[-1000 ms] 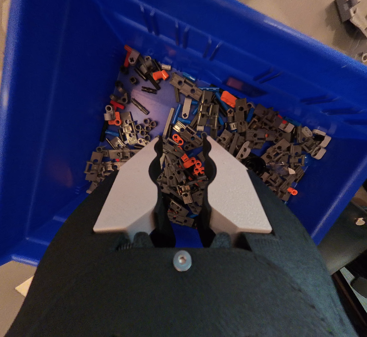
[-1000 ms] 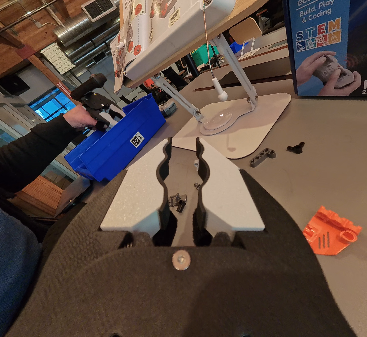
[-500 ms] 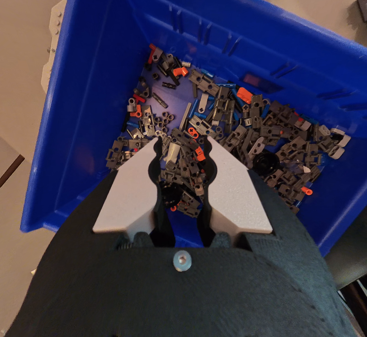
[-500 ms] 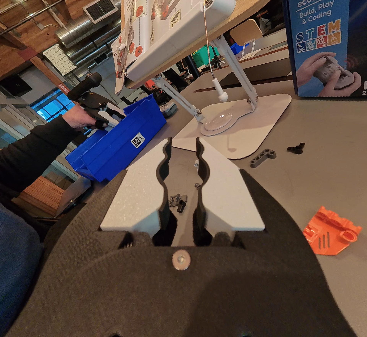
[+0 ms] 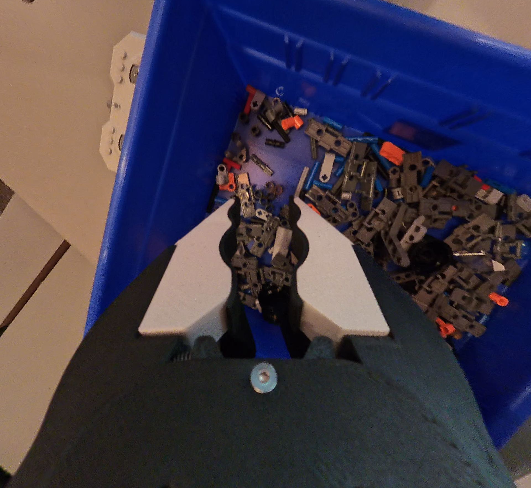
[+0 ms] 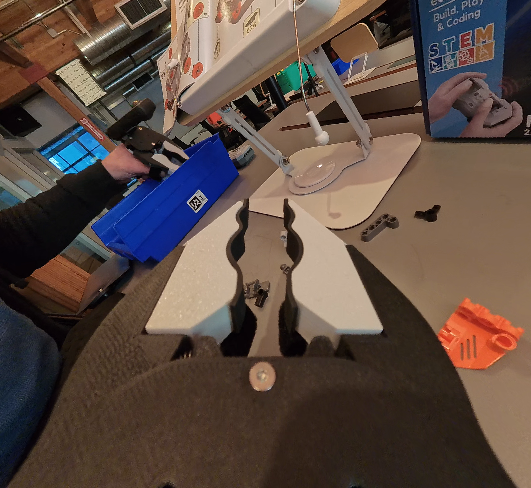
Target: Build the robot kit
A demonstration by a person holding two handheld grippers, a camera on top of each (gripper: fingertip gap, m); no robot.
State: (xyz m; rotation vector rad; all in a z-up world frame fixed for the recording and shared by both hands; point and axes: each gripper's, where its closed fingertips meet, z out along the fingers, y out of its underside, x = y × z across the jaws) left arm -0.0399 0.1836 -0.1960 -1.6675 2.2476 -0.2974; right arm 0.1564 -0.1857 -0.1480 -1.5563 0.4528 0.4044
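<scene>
Blue plastic bin [image 5: 184,187], deep and straight-walled, sits on the pale grey table [image 6: 459,258] toward its left side, next to the white base of a book stand [image 6: 373,164]. Its floor carries a loose heap of small building-kit pieces [image 5: 402,215]: mostly dark grey pin-hole connectors, with thin blue pins, a few orange bits and a black round wheel-like part [image 5: 428,253] among them. The heap is thickest along the right and near side of the floor; a bare blue patch shows toward the far left corner. A white label with a square black code [image 6: 197,201] is stuck on the bin's outer long wall.

The left gripper [image 5: 263,207] hangs over the bin, pointing down into it, its white fingers parted with a moderate gap and nothing clamped between them; grey pieces lie below the gap. From the right wrist view a hand [image 6: 120,164] holds it just above the bin's rim.

The right gripper [image 6: 265,204] is low over the table, well apart from the bin, jaws likewise apart and empty. Below its gap lie a few tiny grey and black connectors [image 6: 257,291]. To its right on the table are a grey angled beam [image 6: 379,224], a small black connector [image 6: 428,212] and an orange moulded panel [image 6: 479,336]. A tall blue cardboard box [image 6: 471,49] stands at the far right.
</scene>
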